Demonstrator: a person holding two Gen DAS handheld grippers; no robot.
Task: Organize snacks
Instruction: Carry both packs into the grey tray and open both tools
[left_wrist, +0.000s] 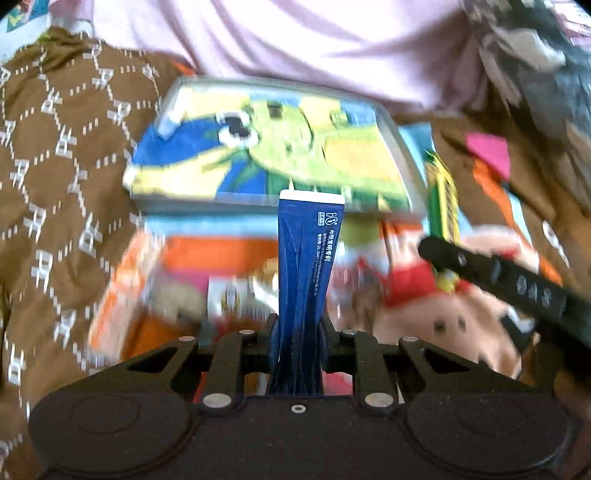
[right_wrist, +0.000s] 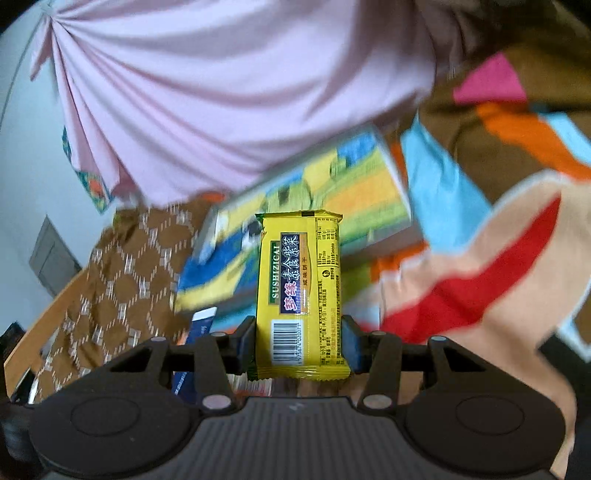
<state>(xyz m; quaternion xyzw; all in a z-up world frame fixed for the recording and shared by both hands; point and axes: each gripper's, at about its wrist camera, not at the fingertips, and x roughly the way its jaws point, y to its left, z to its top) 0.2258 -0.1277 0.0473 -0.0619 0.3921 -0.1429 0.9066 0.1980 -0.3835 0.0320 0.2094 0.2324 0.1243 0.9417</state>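
My left gripper (left_wrist: 297, 328) is shut on a dark blue snack packet (left_wrist: 308, 258) with a white top edge; the packet stands upright between the fingers. My right gripper (right_wrist: 299, 339) is shut on a yellow biscuit packet (right_wrist: 301, 295), held upright. That yellow packet (left_wrist: 441, 199) and the right gripper's black finger (left_wrist: 498, 273) show at the right of the left wrist view. The blue packet (right_wrist: 199, 328) shows low left in the right wrist view. A grey tray (left_wrist: 404, 147) lined with a cartoon print lies ahead of both grippers, also in the right wrist view (right_wrist: 210, 229).
A cartoon-print blanket (left_wrist: 207, 258) in orange, red and skin tones covers the surface under the tray. A brown patterned cloth (left_wrist: 55, 155) lies to the left. A person in a pink shirt (left_wrist: 295, 40) sits just behind the tray.
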